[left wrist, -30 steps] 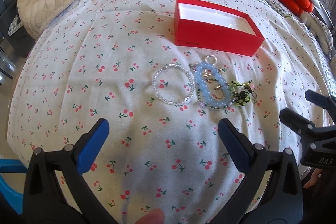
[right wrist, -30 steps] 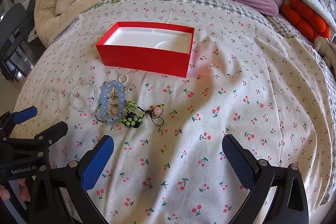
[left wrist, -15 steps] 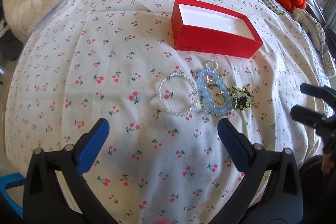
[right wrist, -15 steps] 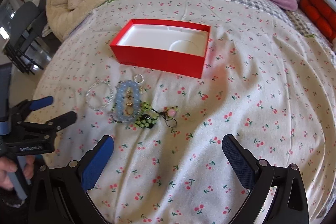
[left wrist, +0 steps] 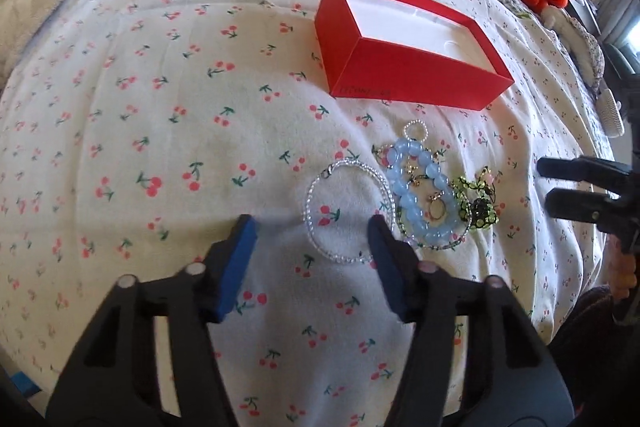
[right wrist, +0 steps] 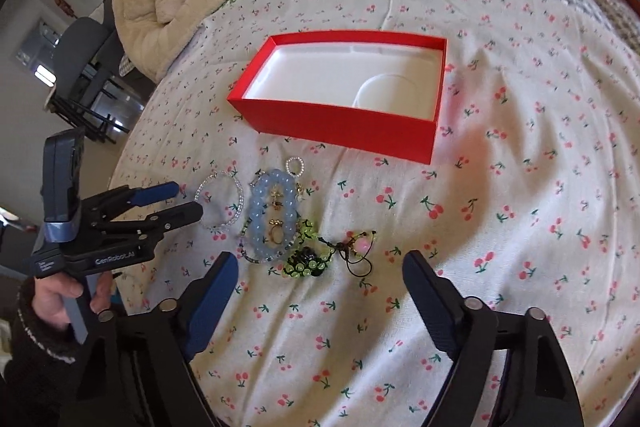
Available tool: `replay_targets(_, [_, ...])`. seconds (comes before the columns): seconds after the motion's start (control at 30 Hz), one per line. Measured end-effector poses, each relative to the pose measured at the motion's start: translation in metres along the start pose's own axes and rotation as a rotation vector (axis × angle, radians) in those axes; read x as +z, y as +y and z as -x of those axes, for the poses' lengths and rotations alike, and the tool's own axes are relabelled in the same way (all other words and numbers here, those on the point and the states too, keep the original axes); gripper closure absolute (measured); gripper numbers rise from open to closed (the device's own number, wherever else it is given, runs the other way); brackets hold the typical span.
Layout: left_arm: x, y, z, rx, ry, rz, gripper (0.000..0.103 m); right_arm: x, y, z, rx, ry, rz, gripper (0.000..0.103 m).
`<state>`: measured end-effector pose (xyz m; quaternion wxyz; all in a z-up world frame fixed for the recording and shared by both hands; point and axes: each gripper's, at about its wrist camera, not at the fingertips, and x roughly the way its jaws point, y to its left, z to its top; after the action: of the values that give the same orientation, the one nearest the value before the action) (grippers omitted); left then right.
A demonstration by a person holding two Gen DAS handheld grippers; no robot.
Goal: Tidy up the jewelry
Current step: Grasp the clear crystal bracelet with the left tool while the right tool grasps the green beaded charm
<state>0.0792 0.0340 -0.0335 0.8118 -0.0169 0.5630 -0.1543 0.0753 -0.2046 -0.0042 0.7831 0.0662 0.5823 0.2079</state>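
**Hovering over the jewelry beside the red box**

Lying on the cherry-print bedspread, the jewelry forms a tight cluster just in front of the red box, whose white-lined inside holds nothing. The clear beaded bracelet is a thin open ring of small glassy beads with a metal clasp. Touching its box-right edge is the pale blue bracelet, made of large round translucent beads, with small gold-toned rings lying inside its loop. A tiny pearl ring sits between the blue bracelet and the box. The green beaded charm, on a dark cord with a pink bead, lies on the far side of the blue bracelet from the clear one.

The left gripper is spread wide and grasps nothing; its fingertips sit low at the clear bracelet's near edge, one blue pad overlapping the ring. The right gripper is likewise released, hanging just short of the green charm, nearer the camera than the box.
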Motion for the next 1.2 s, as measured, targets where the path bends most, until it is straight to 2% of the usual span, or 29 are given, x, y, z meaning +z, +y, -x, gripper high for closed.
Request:
replay_targets(0.07, [0.003, 0.000, -0.004, 0.001, 0.001, -0.017, 0.054, 0.001, -0.006, -0.008, 0.015, 0.026, -0.025, 0.028])
replay_targets(0.17, [0.008, 0.000, -0.009, 0.001, 0.010, -0.027, 0.059, 0.003, -0.017, -0.018, 0.015, 0.053, -0.065, 0.037])
replay_targets(0.37, [0.010, 0.000, -0.013, 0.011, 0.015, -0.035, 0.062, 0.004, -0.023, -0.037, -0.005, 0.100, -0.077, 0.044])
replay_targets(0.43, [0.010, -0.001, -0.015, 0.024, 0.018, -0.045, 0.063, 0.004, -0.020, -0.044, -0.016, 0.113, -0.065, 0.051])
replay_targets(0.53, [0.011, -0.003, -0.017, 0.042, 0.017, -0.052, 0.067, 0.005, -0.015, -0.055, -0.052, 0.124, -0.041, 0.056])
replay_targets(0.67, [0.007, -0.012, -0.022, 0.092, -0.003, -0.066, 0.069, 0.008, -0.006, -0.061, -0.091, 0.108, -0.007, 0.057])
replay_targets(0.73, [0.006, -0.018, -0.024, 0.120, -0.018, -0.072, 0.071, 0.008, 0.001, -0.064, -0.130, 0.093, 0.024, 0.063])
replay_targets(0.77, [0.005, -0.023, -0.026, 0.135, -0.024, -0.078, 0.075, 0.008, 0.005, -0.065, -0.153, 0.087, 0.040, 0.065])
replay_targets(0.83, [0.004, -0.026, -0.027, 0.150, -0.029, -0.079, 0.085, 0.008, 0.010, -0.065, -0.199, 0.074, 0.068, 0.083])
replay_targets(0.9, [0.003, -0.028, -0.028, 0.151, -0.029, -0.072, 0.097, 0.012, 0.008, -0.066, -0.199, 0.065, 0.064, 0.086])
replay_targets(1.2, [-0.004, -0.023, -0.010, 0.095, -0.054, -0.021, 0.098, 0.011, 0.002, -0.031, -0.148, 0.010, 0.050, 0.087])
